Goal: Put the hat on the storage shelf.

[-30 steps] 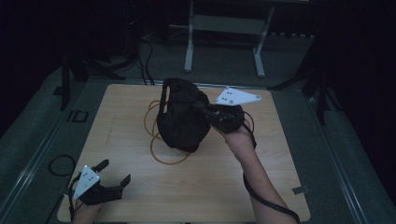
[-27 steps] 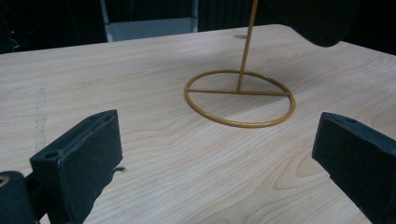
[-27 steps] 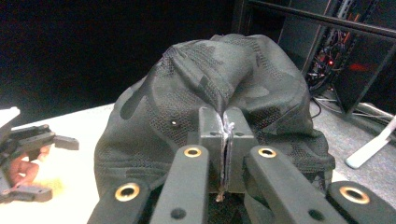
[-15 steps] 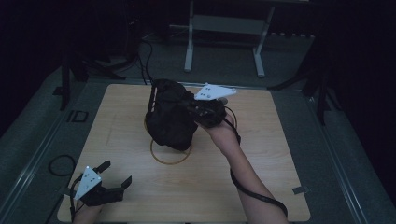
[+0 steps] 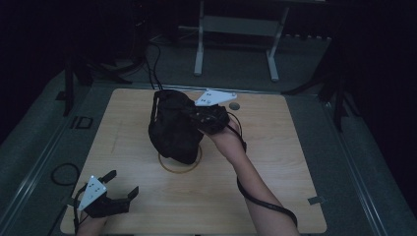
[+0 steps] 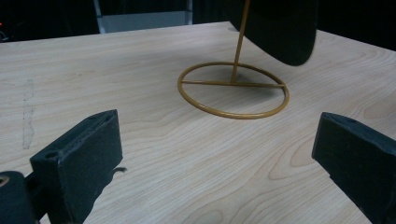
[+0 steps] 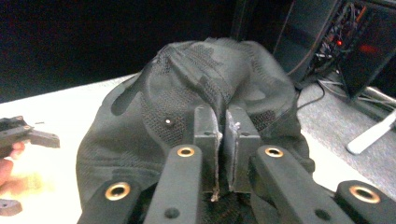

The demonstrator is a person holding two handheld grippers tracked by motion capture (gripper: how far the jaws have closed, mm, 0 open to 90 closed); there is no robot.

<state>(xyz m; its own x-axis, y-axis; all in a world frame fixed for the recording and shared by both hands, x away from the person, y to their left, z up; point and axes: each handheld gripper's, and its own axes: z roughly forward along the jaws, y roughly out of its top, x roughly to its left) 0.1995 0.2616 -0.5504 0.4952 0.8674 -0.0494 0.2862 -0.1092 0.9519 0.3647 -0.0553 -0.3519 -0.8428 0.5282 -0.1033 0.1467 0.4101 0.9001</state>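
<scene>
Over the middle of the counter, the right gripper holds a black mesh cap above the gold wire stand. Its fingers sit nearly together, pinching a fold of the cap's fabric; they have just eased apart slightly, fabric between them. Judgement: the pinch on the crown lets the cap hang open side down so it can settle over the stand's upright rod. Near left corner: left gripper rests low, fingers wide apart and empty, facing the stand, probably parked clear yet ready to steady the ring base.
</scene>
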